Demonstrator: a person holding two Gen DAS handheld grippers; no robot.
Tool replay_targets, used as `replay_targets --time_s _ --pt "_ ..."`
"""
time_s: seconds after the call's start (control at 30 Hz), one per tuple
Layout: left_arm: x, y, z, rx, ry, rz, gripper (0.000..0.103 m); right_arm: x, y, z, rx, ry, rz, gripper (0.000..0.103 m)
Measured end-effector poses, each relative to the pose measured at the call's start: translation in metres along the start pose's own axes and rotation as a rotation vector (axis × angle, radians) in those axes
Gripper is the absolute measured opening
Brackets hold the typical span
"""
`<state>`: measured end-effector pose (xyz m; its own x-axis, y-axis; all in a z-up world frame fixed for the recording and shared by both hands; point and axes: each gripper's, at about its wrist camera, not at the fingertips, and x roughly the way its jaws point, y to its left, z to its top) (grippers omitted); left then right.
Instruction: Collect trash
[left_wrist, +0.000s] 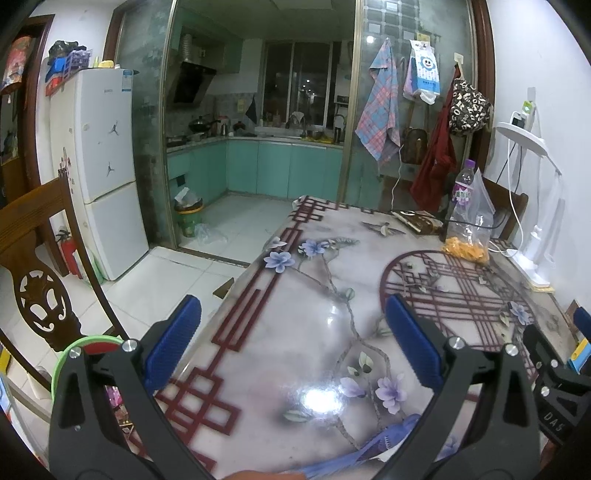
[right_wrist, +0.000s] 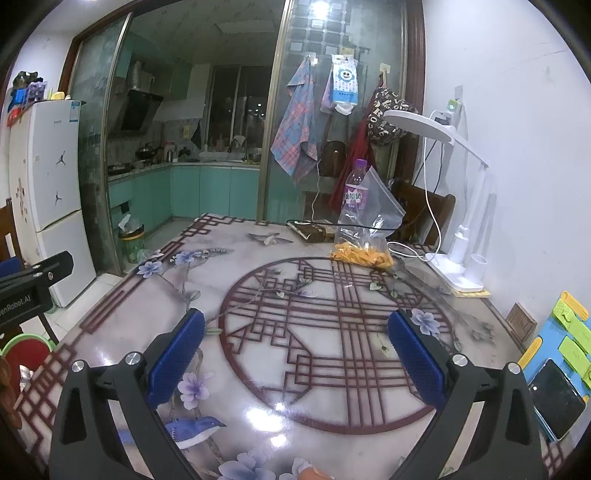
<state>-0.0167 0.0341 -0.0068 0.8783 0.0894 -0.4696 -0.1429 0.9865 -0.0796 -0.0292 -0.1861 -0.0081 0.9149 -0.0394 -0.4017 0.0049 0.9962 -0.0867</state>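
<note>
A clear plastic bag with orange scraps (left_wrist: 468, 236) (right_wrist: 365, 240) lies at the far right of the patterned table (left_wrist: 314, 295) (right_wrist: 295, 332). A plastic bottle with a purple cap (left_wrist: 466, 188) (right_wrist: 355, 188) stands just behind it. A green trash bin (left_wrist: 189, 218) (right_wrist: 131, 240) stands on the kitchen floor past the table's far left. My left gripper (left_wrist: 293, 314) is open and empty above the table's near left. My right gripper (right_wrist: 295, 328) is open and empty above the table's middle. The bag is well ahead of both.
A white desk lamp (left_wrist: 532, 206) (right_wrist: 458, 236) with cables stands at the table's right edge. A brown packet (left_wrist: 417, 219) (right_wrist: 314, 230) lies by the bottle. A phone (right_wrist: 557, 398) on a blue box lies near right. A wooden chair (left_wrist: 40, 280) and a fridge (left_wrist: 107, 173) are left.
</note>
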Motion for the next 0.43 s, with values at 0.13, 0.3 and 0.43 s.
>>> replay_targets --time_s 0.13,0.3,0.43 --pt "0.001 0.001 -0.001 -0.005 0.017 -0.006 0.098 0.002 0.000 0.000 -0.001 0.007 0.004 0.096" --pt "0.019 -0.009 -0.012 0.026 0.099 -0.014 0.098 0.014 -0.007 0.001 -0.001 0.071 0.003 0.096" --pt "0.051 -0.026 -0.033 0.050 0.234 -0.008 0.098 0.054 -0.036 0.009 0.018 0.229 0.054 0.096"
